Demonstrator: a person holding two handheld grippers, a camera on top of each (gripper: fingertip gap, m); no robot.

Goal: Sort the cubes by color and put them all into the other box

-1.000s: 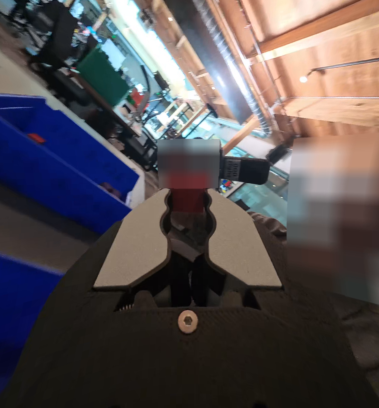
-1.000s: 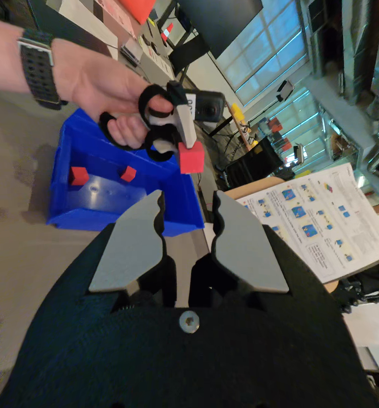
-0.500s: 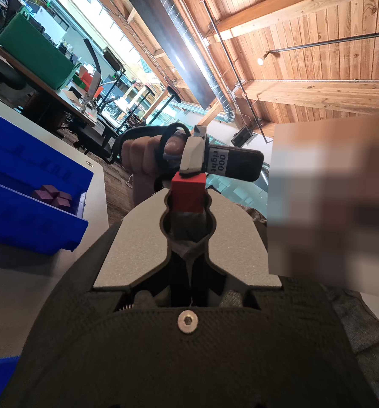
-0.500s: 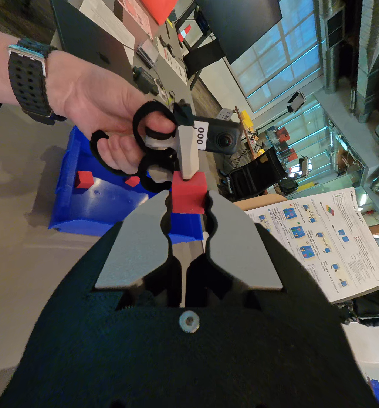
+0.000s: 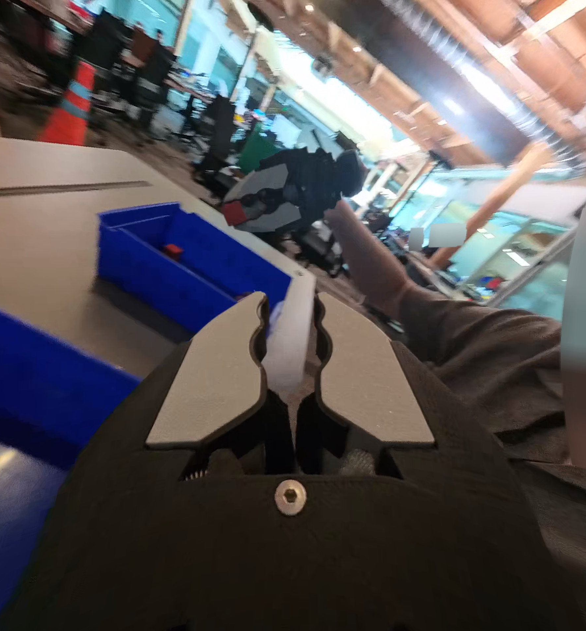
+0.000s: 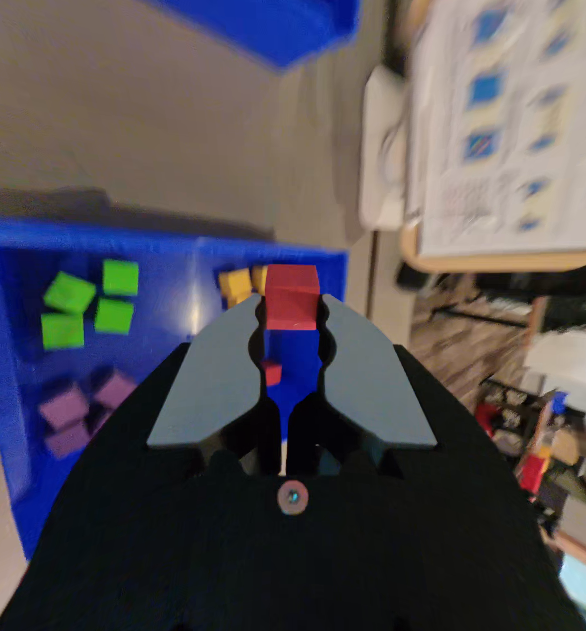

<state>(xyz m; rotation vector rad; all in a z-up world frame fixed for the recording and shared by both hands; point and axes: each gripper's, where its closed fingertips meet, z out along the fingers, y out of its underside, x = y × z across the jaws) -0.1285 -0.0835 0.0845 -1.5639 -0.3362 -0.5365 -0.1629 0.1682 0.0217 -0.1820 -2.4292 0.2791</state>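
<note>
My right gripper (image 6: pixel 291 300) is shut on a red cube (image 6: pixel 291 297), held at the fingertips above a blue divided bin (image 6: pixel 168 239). Below it the bin holds green cubes (image 6: pixel 90 304), purple cubes (image 6: pixel 76 409), yellow cubes (image 6: pixel 237 283) and a small red cube (image 6: pixel 272 372). My left gripper (image 5: pixel 291 300) is empty, its jaws a little apart, pointing over the table's edge (image 5: pixel 295 324). In the left wrist view the right gripper (image 5: pixel 250 211) shows farther off with the red cube (image 5: pixel 234 213) in its tips, above a blue bin (image 5: pixel 182 273).
That far bin holds one red cube (image 5: pixel 172 249). Another blue bin (image 5: pixel 28 375) lies close at the left. A second blue bin (image 6: pixel 284 30) is at the top of the right wrist view. A printed sheet on a board (image 6: pixel 506 119) and a white object (image 6: pixel 383 143) stand right.
The red cube passed from my left gripper to my right gripper. The right gripper closed on it and swung down over the divided bin. The left gripper drew away empty.
</note>
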